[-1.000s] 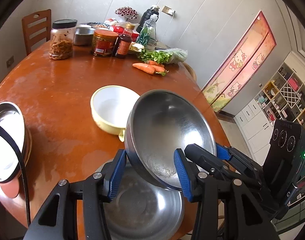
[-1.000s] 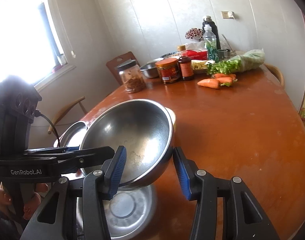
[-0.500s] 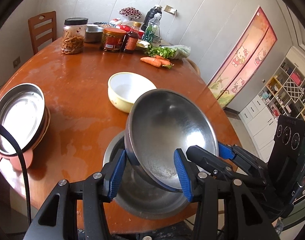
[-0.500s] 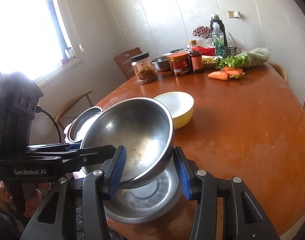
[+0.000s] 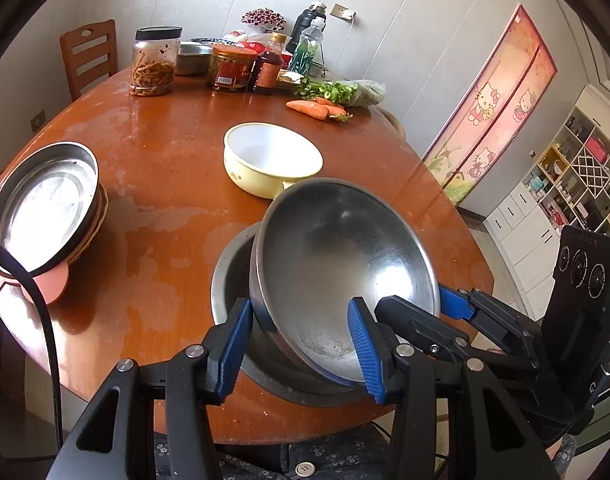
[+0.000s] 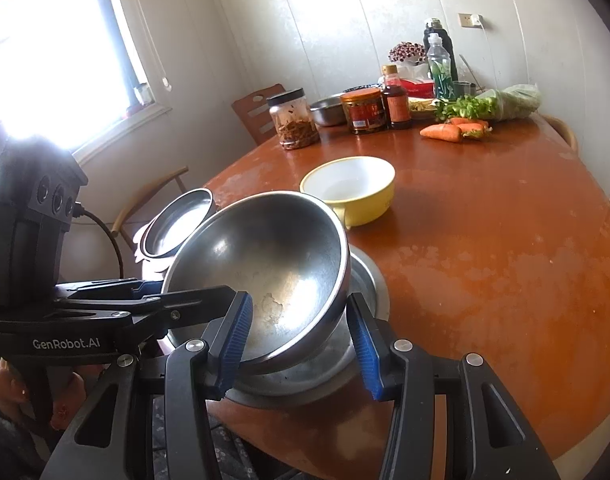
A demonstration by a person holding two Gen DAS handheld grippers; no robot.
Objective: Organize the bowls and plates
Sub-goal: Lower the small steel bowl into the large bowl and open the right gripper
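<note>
Stacking step. Left gripper point(image 5: 301, 344) and right gripper point(image 6: 301, 340) each pinch the steel bowl's point(image 5: 341, 272) rim between their jaws, tilted over the steel plate point(image 6: 365, 280) below. Next move, likely: level the bowl, lower it, spread jaws.

A shiny steel bowl point(image 5: 341, 264) is tilted, its hollow facing the cameras, its lower edge resting inside a wider, shallow steel bowl point(image 5: 233, 264) that sits flat near the table's near edge. Just behind them stands an upright pale-yellow bowl point(image 5: 271, 158) with a white inside and a small handle. Well to the left, a steel plate point(image 5: 41, 204) lies atop a stack over a pink plate point(image 5: 49, 286).
</note>
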